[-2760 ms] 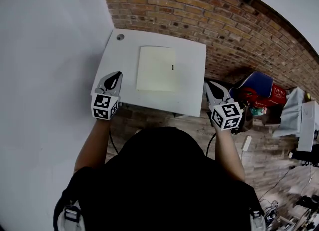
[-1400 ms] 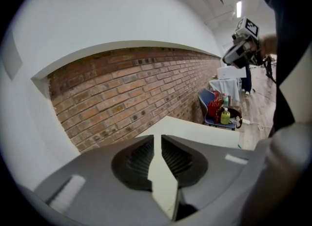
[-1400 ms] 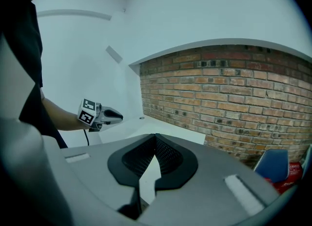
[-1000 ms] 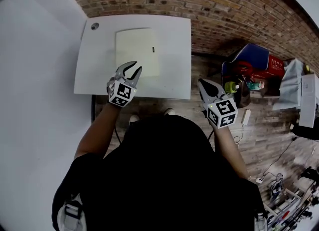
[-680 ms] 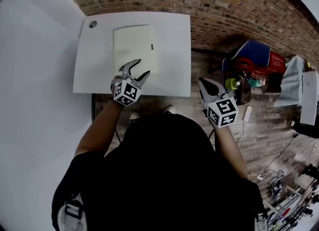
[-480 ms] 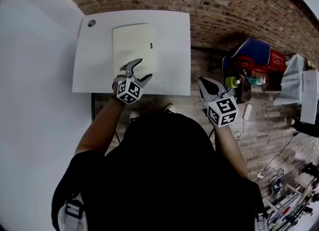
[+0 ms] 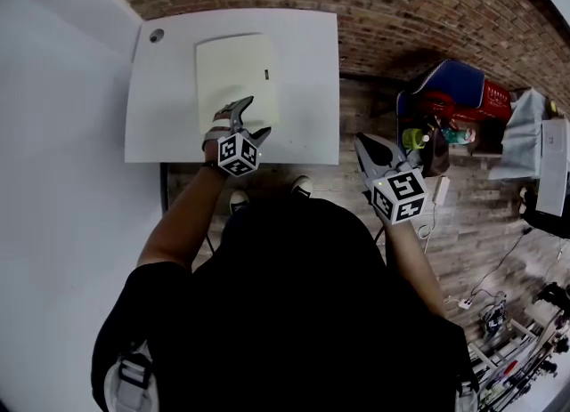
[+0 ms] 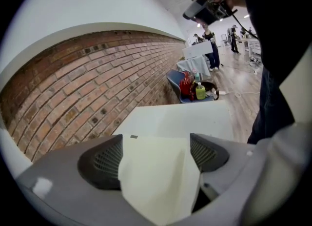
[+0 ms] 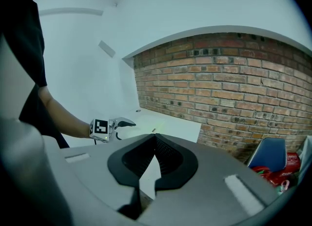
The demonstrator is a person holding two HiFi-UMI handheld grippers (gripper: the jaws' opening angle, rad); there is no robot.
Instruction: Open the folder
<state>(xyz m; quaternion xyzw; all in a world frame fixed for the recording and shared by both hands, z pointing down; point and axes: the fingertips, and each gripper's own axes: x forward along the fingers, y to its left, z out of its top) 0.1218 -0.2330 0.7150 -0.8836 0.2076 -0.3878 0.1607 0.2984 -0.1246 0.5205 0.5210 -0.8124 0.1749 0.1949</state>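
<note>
Seen from above, looking down past a person's dark-clothed shoulders. Across the top, from 11 to 2 o'clock, a red brick wall point(image 7: 401, 10); lower, toward 3 o'clock, a plank floor point(image 7: 463, 223). At 12 o'clock, pushed up against the wall, a white table point(image 7: 307, 90). Lying flat on the table, at 11 o'clock from the picture's centre, a pale cream folder point(image 7: 233, 63), closed, with a small dark tag point(image 7: 264, 73) near its 3 o'clock edge. At 2 o'clock on the floor, a red and blue bag point(image 7: 459, 99) with a green bottle point(image 7: 411, 139) just beside it.

Over the folder's 6 o'clock edge, the left gripper point(image 7: 256, 115), jaws just opened and now spread wide. From its own camera, shows the folder's near corner between the two pads, with neither pad seen pressing on it. At 3 o'clock from there, off the table and above the floor, the right gripper point(image 7: 363, 141), jaws together with nothing between them.

Judged from this: opening barely begun. Done so far: left gripper in place at the folder's near edge, jaws spread around it. Left to do: close on the cover's edge alone, lift it, and swing it over until the folder lies open.
</note>
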